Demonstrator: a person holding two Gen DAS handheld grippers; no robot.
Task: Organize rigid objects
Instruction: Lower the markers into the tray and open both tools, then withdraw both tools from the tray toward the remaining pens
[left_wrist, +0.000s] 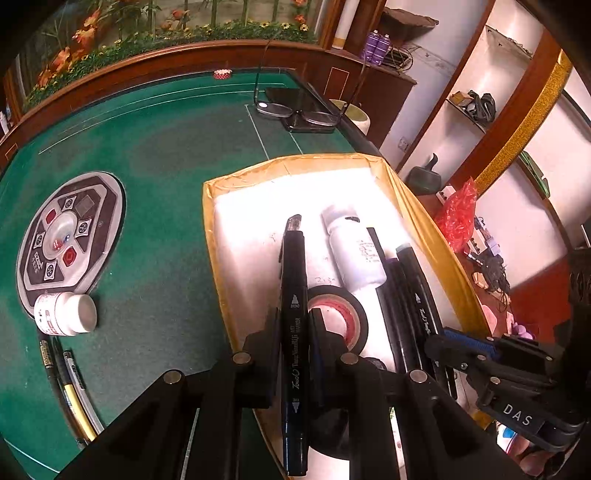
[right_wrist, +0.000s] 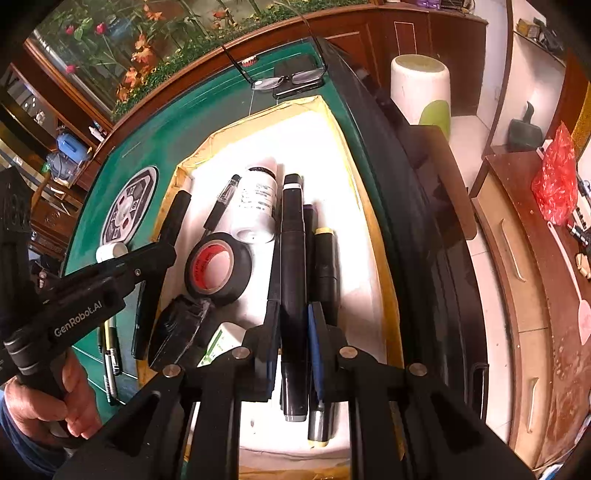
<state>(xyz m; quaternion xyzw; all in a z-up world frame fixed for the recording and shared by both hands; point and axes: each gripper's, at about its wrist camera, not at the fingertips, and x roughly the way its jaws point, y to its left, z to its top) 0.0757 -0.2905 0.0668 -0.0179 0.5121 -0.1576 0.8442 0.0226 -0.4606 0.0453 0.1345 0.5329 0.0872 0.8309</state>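
My left gripper (left_wrist: 294, 325) is shut on a black art marker (left_wrist: 294, 295) and holds it over the white tray (left_wrist: 221, 221) with yellow taped rim. My right gripper (right_wrist: 294, 321) is shut on another black marker (right_wrist: 293, 258) over the same tray (right_wrist: 354, 177). In the tray lie a black tape roll (left_wrist: 345, 314), also in the right wrist view (right_wrist: 218, 267), a white bottle (left_wrist: 356, 254), also in the right wrist view (right_wrist: 256, 203), and more markers (right_wrist: 325, 266). The left gripper shows in the right wrist view (right_wrist: 155, 254).
On the green felt table (left_wrist: 155, 147) lie a small white jar (left_wrist: 66, 314), several pens (left_wrist: 70, 387) at the near left edge, a round dice panel (left_wrist: 70, 240), and glasses on a phone (left_wrist: 295, 110). A white stool (right_wrist: 421, 88) stands beside the table.
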